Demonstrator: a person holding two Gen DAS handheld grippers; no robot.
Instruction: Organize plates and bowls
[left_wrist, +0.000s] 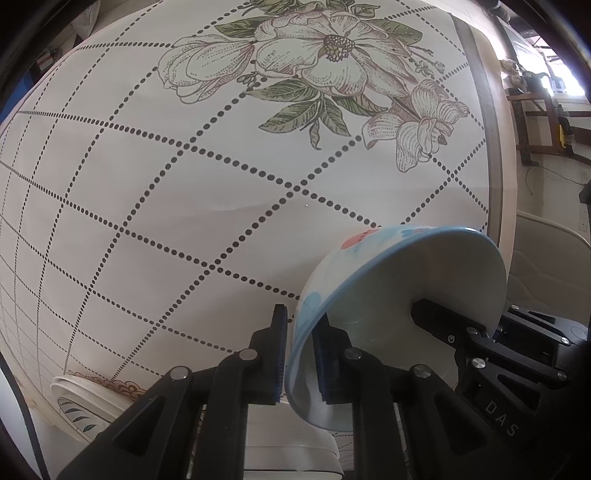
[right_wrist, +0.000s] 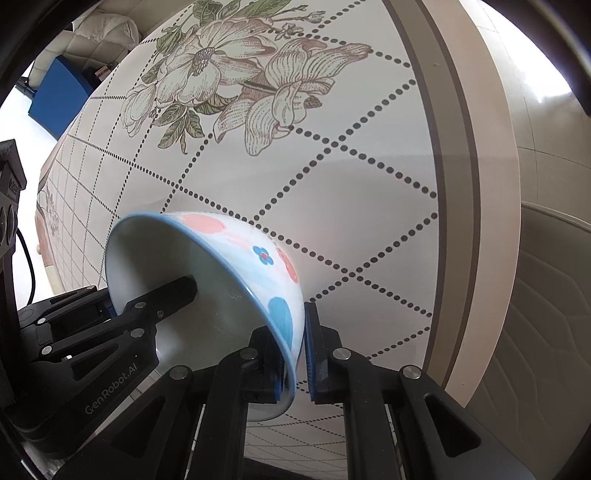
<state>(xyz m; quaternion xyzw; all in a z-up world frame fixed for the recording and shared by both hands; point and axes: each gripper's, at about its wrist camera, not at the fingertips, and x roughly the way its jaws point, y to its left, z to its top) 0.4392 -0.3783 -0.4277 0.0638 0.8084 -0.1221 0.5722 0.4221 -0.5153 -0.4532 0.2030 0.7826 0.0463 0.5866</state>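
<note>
A white bowl with a blue rim and pink and blue flowers hangs tilted above the table, held by both grippers. My left gripper is shut on its rim, one finger inside and one outside. My right gripper is shut on the opposite rim in the same way. Each view shows the other gripper's finger inside the bowl: the right one and the left one. A stack of white plates lies at the lower left in the left wrist view.
The table wears a white cloth with dotted diamond lines and a flower print. Its right edge has a beige band. A padded chair stands at the right. A blue box sits beyond the far left edge.
</note>
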